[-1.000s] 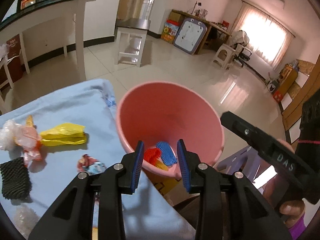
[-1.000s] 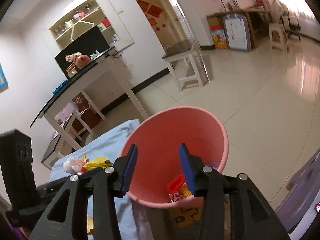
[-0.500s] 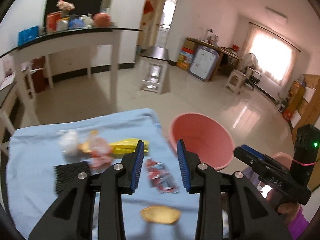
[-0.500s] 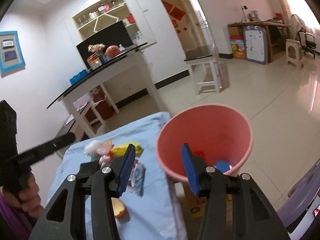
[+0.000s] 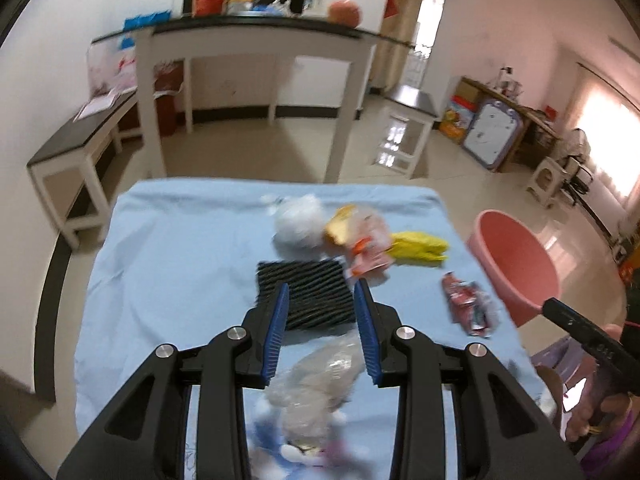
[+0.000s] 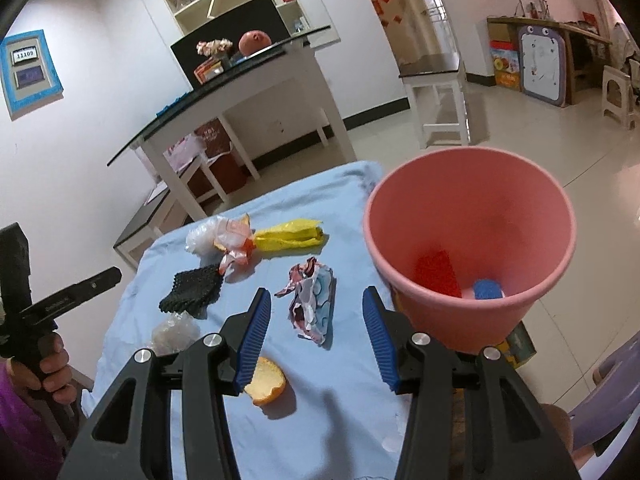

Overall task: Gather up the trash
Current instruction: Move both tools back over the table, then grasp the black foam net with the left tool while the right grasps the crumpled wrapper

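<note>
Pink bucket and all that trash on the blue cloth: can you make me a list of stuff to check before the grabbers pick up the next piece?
1. Left gripper empty, jaws apart: ok.
2. Right gripper empty, jaws apart, having just opened a little: ok.
3. Crumpled wrapper lies free between and just beyond the right fingers, nothing on top of it: ok.
4. Black mesh pad sits ahead of the left gripper, flat on the blue cloth: ok.
5. Pink bucket upright beside the cloth, with room left inside: ok.
6. Left view sharp enough to aim: not ok, blurred.
</note>
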`<act>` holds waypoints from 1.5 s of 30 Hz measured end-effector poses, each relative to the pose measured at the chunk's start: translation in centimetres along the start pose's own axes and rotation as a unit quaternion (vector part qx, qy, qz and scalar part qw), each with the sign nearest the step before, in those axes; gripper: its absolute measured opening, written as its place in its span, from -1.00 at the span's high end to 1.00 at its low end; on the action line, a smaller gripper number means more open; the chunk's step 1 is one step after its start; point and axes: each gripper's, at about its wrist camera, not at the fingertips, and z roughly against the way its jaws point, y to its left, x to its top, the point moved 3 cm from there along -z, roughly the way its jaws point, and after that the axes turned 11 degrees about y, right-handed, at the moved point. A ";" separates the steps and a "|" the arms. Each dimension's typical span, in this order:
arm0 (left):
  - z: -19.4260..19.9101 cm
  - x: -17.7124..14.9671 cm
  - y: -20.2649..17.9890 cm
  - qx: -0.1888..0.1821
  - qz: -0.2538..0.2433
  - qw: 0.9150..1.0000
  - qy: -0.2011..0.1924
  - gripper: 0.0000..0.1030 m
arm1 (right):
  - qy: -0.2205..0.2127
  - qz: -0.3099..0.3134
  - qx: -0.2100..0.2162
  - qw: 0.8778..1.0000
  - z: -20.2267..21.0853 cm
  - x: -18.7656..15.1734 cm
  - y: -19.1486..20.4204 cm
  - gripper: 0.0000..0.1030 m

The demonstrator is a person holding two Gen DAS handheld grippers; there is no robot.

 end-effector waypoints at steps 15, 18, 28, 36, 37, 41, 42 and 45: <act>-7.9 -0.7 3.7 0.004 0.078 0.993 0.090 0.34 | 0.044 0.011 0.005 0.999 -4.7 1.2 0.3 0.08; -8.7 -0.8 3.6 0.006 0.074 0.993 0.096 0.34 | 0.047 0.014 0.003 0.999 -5.1 1.3 0.3 0.08; -9.1 -1.1 3.8 0.021 0.062 0.994 0.085 0.80 | 0.056 0.020 0.006 0.998 -5.9 1.1 0.5 0.07; -6.4 -0.7 4.4 0.010 0.076 0.996 0.050 0.91 | 0.064 0.025 0.000 0.998 -6.9 1.3 0.9 0.06; -6.0 -0.7 4.3 0.009 0.076 0.996 0.046 0.91 | 0.064 0.026 -0.002 0.998 -7.0 1.3 1.0 0.06; -4.0 -0.3 4.3 0.002 0.077 0.997 0.024 0.91 | 0.070 0.028 -0.006 0.997 -7.6 1.1 1.1 0.13; -3.6 -0.2 4.1 0.000 0.076 0.997 0.020 0.91 | 0.072 0.029 -0.008 0.997 -7.7 1.1 1.2 0.26; -2.4 0.3 3.5 -0.006 0.069 0.998 0.005 0.91 | 0.080 0.033 -0.016 0.996 -8.3 0.9 1.3 0.58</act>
